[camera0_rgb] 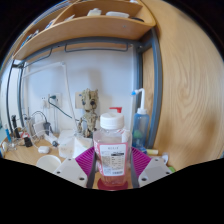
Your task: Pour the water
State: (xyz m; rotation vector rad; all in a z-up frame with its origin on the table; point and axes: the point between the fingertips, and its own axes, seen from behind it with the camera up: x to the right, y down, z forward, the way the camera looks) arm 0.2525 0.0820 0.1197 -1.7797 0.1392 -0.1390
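Observation:
A clear plastic bottle (pixel 112 150) with a white cap, a white label and pinkish liquid inside stands upright between my fingers. My gripper (pixel 112 166) is shut on the bottle, with the pink pads (pixel 86 158) pressing its two sides at label height. The bottle is held above the wooden tabletop (pixel 28 158). Its lower end is hidden between the fingers.
A wooden shelf (pixel 95 25) with small items runs overhead. Behind the bottle are a small wooden figure (pixel 88 103), a blue bottle with a white pump (pixel 141 118), a white cup (pixel 66 146) and clutter at the left. A wooden wall panel (pixel 190 90) rises on the right.

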